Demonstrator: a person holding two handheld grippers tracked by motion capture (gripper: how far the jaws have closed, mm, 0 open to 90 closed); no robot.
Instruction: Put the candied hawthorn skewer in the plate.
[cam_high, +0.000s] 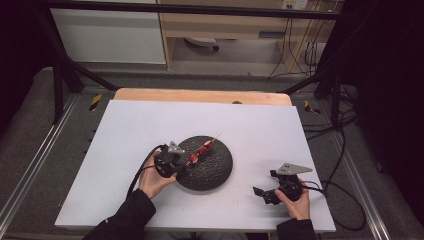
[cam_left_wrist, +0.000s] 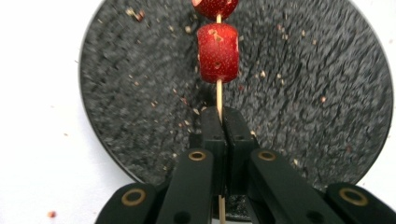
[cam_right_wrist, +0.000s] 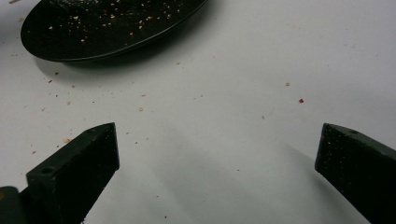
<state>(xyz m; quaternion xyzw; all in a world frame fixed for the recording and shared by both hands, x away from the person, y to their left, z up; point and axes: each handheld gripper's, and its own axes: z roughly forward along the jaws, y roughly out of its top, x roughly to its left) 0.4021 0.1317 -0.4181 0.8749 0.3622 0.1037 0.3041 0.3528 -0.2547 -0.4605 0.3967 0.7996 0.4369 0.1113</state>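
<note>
The left claw (cam_high: 181, 165) was clamped on the lower end of a thin wooden skewer (cam_left_wrist: 219, 95), its two black jaws pressed together with the stick pinched between them. The skewer carried red fruit pieces (cam_left_wrist: 218, 52), speckled with pale flecks, and was held above a round black plate (cam_high: 220, 167) that lay on the white bench (cam_high: 150, 125). In the high view the skewer slanted up and to the right from the claw over the plate's left half. Pale crumbs lay scattered on the plate and on the bench beside it. The right claw (cam_high: 262, 192) stood well apart from the plate, low over the bench at the near right, its jaws spread wide with nothing between them; in the right gripper view bare bench lay between the two jaws, and the plate's edge showed at upper left.
</note>
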